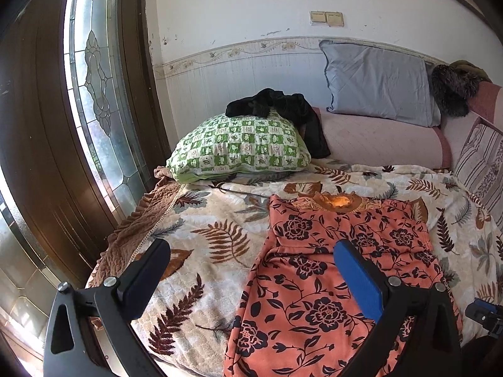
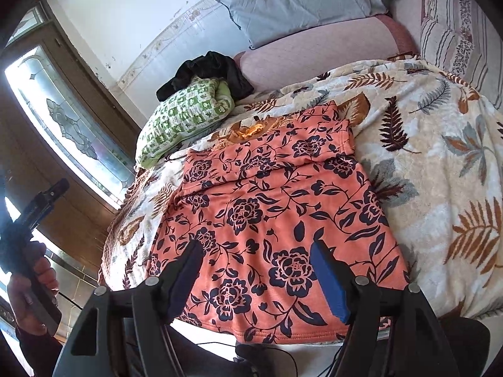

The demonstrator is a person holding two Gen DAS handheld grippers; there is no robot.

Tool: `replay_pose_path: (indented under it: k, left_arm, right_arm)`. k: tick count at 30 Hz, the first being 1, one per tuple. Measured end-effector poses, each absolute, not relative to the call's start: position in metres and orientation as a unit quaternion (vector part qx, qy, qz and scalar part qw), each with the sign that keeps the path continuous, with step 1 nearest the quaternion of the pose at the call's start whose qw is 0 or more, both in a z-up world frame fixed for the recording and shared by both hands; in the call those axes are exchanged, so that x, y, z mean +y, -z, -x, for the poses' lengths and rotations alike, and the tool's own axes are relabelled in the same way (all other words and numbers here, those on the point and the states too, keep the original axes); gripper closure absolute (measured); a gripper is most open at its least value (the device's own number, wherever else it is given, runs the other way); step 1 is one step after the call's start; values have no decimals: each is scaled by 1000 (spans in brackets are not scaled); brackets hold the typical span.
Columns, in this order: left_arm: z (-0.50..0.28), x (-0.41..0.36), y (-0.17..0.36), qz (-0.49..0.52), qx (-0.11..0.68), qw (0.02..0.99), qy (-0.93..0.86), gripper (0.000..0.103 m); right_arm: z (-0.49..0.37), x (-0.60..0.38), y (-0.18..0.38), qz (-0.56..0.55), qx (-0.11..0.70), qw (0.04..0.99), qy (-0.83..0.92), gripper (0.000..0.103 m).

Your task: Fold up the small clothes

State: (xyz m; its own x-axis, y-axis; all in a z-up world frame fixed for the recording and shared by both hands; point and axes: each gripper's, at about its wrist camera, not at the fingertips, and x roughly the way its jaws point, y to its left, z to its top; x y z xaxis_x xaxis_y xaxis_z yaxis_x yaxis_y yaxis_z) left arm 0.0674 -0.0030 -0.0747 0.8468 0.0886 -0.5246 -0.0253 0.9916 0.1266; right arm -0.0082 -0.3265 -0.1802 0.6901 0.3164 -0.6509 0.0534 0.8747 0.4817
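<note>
Two hand-held grippers, both empty. Left gripper: jaws spread wide, hovering over the near left edge of the top, touching nothing. Right gripper: jaws parted, hanging above the hem, clear of the cloth. One hand grips the left tool's handle at the side. Orange floral top: spread flat on the leaf-print blanket, sleeves folded in, collar at the far end. Beyond it: green checked pillow, black garment draped on it, pink cushion, grey pillow against the wall.
</note>
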Motion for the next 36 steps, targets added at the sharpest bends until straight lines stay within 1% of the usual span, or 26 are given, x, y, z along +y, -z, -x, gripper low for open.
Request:
replay_pose_path:
  k: [5,10,14,17,22,26,32,36]
  left_arm:
    - [-70,6,112,-66,311,948,-27,0]
    - [-69,20,167,-82,371,925,-25,0]
    - [-69,36,208,-74,423,903,-35,0]
    - [-68,42,229,-75,445,891,-44,0]
    - [-68,44,253,-74,469,879,-45,0]
    - [-70,45,265,-71,483,871,-49,0]
    - [-71,47,275,-60,496,865,-40,0]
    - [-75,63,274,-31,500,864,-47,0]
  right_arm:
    - [6,-330,190,-245,396,882,-69,29]
    - [8,-349,201,-253,405,877,-52,29]
    - [11,-372,221,-272,424,863,-26,29]
    - [15,-390,238,-287,436,853,-6,29]
    - [23,-422,265,-340,444,829,22,29]
    - [24,-433,276,-361,447,818,29,29]
    - [14,-431,280,-363,443,820,19,29]
    - [-2,-429,283,-355,439,825,16,29]
